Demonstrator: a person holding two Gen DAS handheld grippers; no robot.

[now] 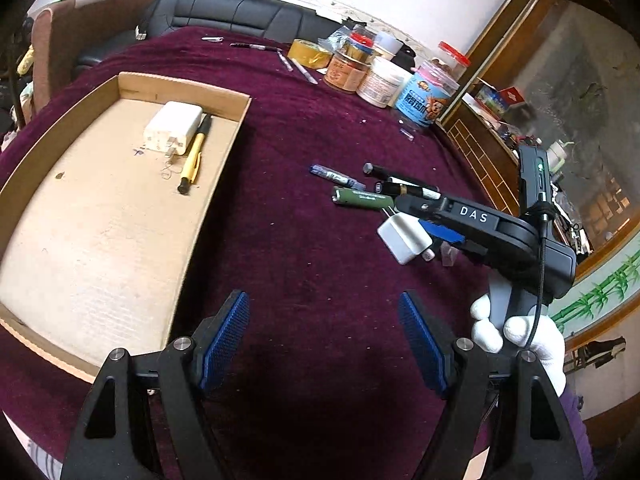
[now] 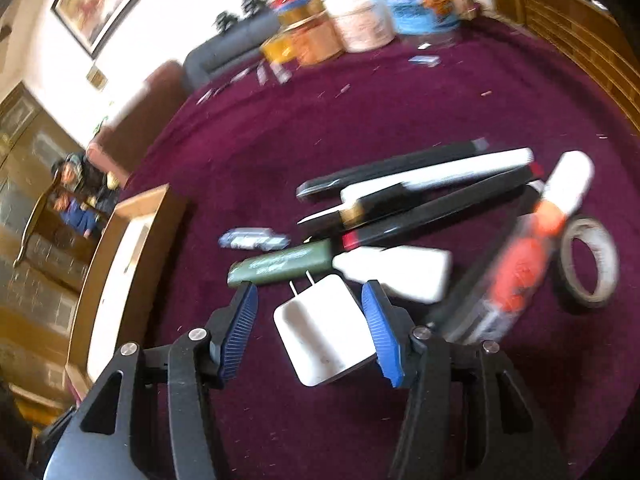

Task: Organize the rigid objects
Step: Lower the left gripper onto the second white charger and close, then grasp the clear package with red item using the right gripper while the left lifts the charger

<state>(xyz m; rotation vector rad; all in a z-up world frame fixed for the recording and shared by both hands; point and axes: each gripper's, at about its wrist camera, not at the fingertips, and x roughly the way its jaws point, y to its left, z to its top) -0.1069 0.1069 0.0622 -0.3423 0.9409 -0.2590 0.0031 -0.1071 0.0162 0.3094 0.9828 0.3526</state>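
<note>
We see bare maroon tabletop (image 1: 312, 128) between the cardboard tray (image 1: 180, 84), left, and the clutter at right. Left hand-held gripper (image 1: 324, 340) gapes, empty. Right hand-held gripper (image 2: 310, 328), lettered "DAS", straddles the white charger (image 2: 324, 340), lower centre, its left pad clear.

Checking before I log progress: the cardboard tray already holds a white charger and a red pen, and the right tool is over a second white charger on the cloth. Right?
Nearly. The pen in the cardboard tray is yellow and black, not red, as the left wrist view shows. It lies beside the white charger. The right tool does straddle the second white charger on the cloth.
</note>
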